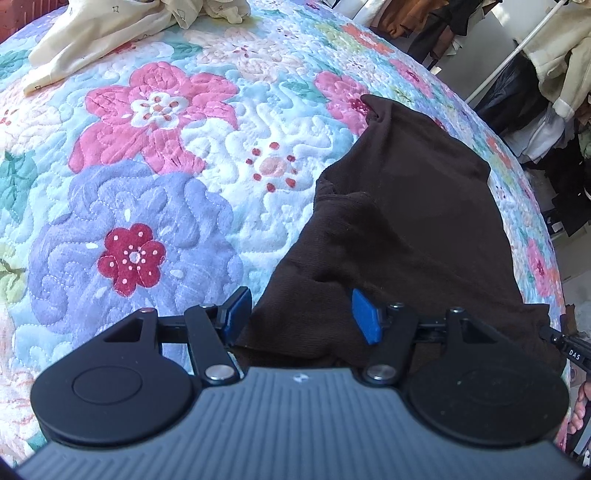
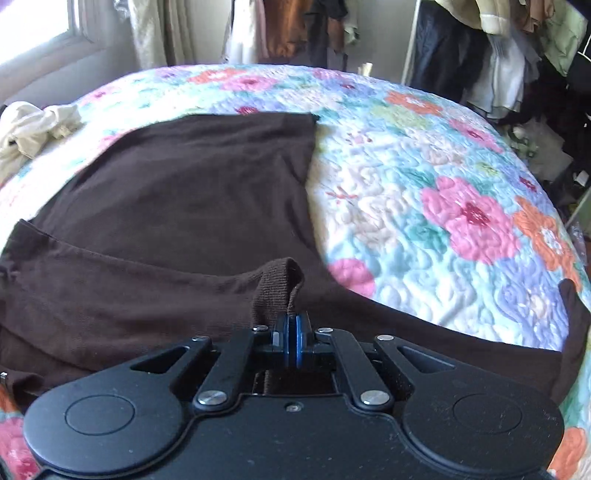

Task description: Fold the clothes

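The right gripper (image 2: 291, 325) has its jaws clamped on a ribbed edge of the brown garment (image 2: 192, 177) on the bed (image 2: 424, 206). The left gripper (image 1: 301, 314) hangs half open over the cloth, gripping nothing. Judged step: starting a fold; next, carry the pinched edge across.

Floral quilted bed (image 2: 424, 206), sunlit window (image 2: 40, 26), crowded clothes rack (image 2: 498, 55) behind

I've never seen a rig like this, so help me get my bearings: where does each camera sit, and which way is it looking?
Left wrist: sits on the left gripper, looks down past its open blue pads at the brown garment on the floral quilt; fingers of a hand show at the right edge.
Right wrist: sits on the right gripper, shut on a ribbed edge of the brown garment.
Both share garment, quilt and the cream clothes.
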`<state>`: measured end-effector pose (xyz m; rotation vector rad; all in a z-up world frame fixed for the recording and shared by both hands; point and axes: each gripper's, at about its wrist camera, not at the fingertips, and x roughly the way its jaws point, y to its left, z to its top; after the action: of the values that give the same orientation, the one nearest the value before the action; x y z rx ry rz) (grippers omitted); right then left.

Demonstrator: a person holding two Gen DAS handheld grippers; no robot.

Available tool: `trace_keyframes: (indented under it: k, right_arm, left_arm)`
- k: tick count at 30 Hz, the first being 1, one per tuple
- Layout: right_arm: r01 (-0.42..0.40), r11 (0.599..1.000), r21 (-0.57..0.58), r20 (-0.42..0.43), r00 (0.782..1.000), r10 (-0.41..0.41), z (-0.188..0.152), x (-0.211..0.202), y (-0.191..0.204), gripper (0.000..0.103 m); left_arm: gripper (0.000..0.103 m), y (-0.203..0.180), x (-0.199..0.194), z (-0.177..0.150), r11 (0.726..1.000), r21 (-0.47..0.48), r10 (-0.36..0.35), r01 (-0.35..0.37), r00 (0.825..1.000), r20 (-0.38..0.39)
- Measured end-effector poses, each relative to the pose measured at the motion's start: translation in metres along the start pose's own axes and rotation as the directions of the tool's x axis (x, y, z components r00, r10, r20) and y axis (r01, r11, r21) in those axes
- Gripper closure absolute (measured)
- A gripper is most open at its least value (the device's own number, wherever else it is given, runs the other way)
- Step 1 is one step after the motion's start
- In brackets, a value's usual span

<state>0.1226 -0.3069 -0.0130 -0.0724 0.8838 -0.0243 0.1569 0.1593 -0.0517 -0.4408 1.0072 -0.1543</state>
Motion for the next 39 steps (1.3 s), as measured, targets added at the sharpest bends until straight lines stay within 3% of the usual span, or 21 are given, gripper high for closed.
trace_keyframes:
  k: [4,8,12,15,16,17,19,21,22,24,28,32,35,39]
  right_arm:
    - [0.029,0.999,-0.027,-0.015,0.999,-0.029,-0.001,0.01,0.003,0.1]
    - [0.039,0.999,0.031,-0.023,0.999,-0.039,0.0,0.015,-0.006,0.1]
    - [0.053,0.998,0.038,-0.069,0.996,-0.05,-0.002,0.028,-0.01,0.099]
    - [0.117,0.992,0.052,-0.043,0.993,-0.114,-0.002,0.022,-0.006,0.077]
    - [0.126,0.99,0.064,-0.02,0.992,-0.125,-0.002,0.016,-0.004,0.063]
    - [0.113,0.991,0.069,0.004,0.994,-0.113,-0.001,0.01,0.001,0.057]
    - [0.031,0.999,0.03,0.039,0.999,-0.032,0.002,0.0,0.017,0.057]
    - [-0.07,0.997,-0.03,0.054,0.996,0.072,0.004,-0.006,0.04,0.055]
    - [-0.122,0.991,-0.061,0.057,0.99,0.126,0.005,-0.008,0.052,0.053]
    - [-0.238,0.966,-0.096,0.032,0.97,0.242,0.006,-0.006,0.075,0.053]
    - [-0.41,0.904,-0.119,-0.061,0.912,0.406,0.002,0.007,0.112,0.053]
    - [-0.471,0.872,-0.131,-0.133,0.881,0.455,-0.005,0.012,0.13,0.053]
    - [-0.459,0.88,-0.121,-0.192,0.881,0.433,-0.014,0.017,0.129,0.053]
    - [-0.457,0.888,-0.046,-0.231,0.87,0.436,-0.027,0.021,0.113,0.052]
  left_arm:
    - [0.043,0.004,0.003,-0.001,1.0,-0.01,0.018,-0.018,1.0,-0.017]
    - [0.042,0.008,0.003,0.0,0.999,-0.025,0.024,-0.025,1.0,-0.016]
    - [0.036,0.01,0.008,-0.001,0.999,-0.037,0.012,-0.013,0.999,-0.035]
    - [0.035,0.008,0.018,-0.004,0.999,-0.039,-0.006,0.003,0.998,-0.07]
    - [0.035,0.005,0.02,-0.005,1.0,-0.027,0.0,-0.002,0.998,-0.069]
    - [0.037,0.003,0.022,-0.007,1.0,-0.012,0.007,-0.008,0.998,-0.065]
    - [0.051,-0.002,0.023,-0.008,1.0,0.016,0.022,-0.021,0.998,-0.051]
    - [0.089,-0.005,0.02,-0.008,1.0,0.021,0.0,0.001,1.0,-0.03]
    - [0.094,-0.007,0.016,-0.008,1.0,0.026,-0.009,0.009,1.0,-0.011]
    - [0.095,-0.012,0.008,-0.008,0.999,0.042,-0.002,0.0,0.999,0.037]
    - [0.095,-0.027,-0.01,-0.009,0.98,0.114,0.146,-0.165,0.977,0.154]
    - [0.097,-0.032,-0.026,-0.015,0.948,0.134,0.256,-0.289,0.942,0.219]
    - [0.103,-0.02,-0.018,-0.02,0.892,0.142,0.399,-0.43,0.894,0.203]
    - [0.102,0.021,-0.008,-0.014,0.946,-0.001,0.324,-0.325,0.943,0.071]
